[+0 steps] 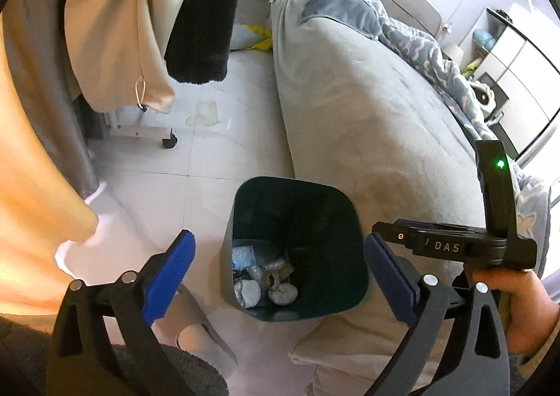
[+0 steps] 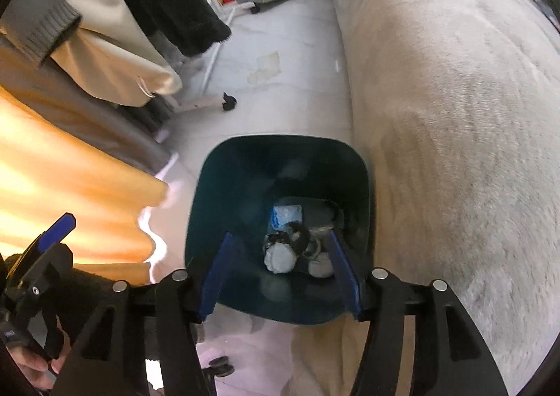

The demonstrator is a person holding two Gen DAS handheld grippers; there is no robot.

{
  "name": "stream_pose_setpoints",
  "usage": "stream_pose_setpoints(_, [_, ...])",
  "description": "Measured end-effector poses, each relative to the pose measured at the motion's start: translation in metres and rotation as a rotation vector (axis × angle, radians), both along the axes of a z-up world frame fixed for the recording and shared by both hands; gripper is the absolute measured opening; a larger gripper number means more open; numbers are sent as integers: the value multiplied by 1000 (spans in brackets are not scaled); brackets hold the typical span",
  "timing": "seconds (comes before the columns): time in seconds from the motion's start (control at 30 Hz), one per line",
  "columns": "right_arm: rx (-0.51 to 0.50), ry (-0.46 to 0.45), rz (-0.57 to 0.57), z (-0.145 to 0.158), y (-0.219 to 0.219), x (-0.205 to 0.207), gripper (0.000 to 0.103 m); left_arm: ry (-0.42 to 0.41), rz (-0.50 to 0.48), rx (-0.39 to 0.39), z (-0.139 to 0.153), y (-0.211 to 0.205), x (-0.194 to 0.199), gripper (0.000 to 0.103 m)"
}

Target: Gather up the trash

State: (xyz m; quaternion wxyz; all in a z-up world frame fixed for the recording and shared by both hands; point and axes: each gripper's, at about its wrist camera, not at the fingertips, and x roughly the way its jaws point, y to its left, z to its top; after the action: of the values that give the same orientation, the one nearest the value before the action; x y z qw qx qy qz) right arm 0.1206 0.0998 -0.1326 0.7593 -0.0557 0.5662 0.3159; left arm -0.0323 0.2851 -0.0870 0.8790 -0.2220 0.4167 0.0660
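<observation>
**A:** What did the room look like?

**B:** A pale tiled floor (image 1: 210, 158) ran ahead of both tongs. To their right, a bed (image 1: 367, 109) covered in grey plush stood against the floor's edge, with a blue patterned blanket (image 1: 420, 42) bunched along its far side. To the left hung an orange curtain (image 1: 31, 158), and above it cream and black clothes (image 1: 203, 11) on a wheeled rack (image 1: 154, 133).

**A:** And where was the trash?

**B:** In a dark green bin (image 1: 294, 249) on the floor, touching the bed's side. Crumpled white tissues (image 1: 281, 292) and a blue wrapper (image 1: 244, 255) lay at its bottom.

**A:** How did the tongs stand?

**B:** The left tongs (image 1: 280, 277) were spread wide, holding nothing, with the bin directly below, between the blue pads. The right tongs (image 2: 281, 273) were also wide open and empty, their tips dipped just inside the bin's mouth, the tissues seen between them.
</observation>
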Motion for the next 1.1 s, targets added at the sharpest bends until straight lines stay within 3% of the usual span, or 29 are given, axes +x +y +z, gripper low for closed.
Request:
stream_pose_setpoints(0.23, [31, -124, -6, 38, -36, -19, 58, -63, -62, 181, 38, -36, -9, 100])
stream_pose_setpoints(0.43, [72, -290, -24, 84, -77, -42, 75, -72, -76, 320, 52, -66, -11, 100])
stream_pose_setpoints(0.77, [122, -576, -89, 159, -140, -83, 96, -190, -60, 402, 91, -102, -22, 100])
stream_pose_setpoints(1.1, [145, -694, -229, 202, -228, -93, 100, -296, -18, 434, 134, -112, -22, 100])
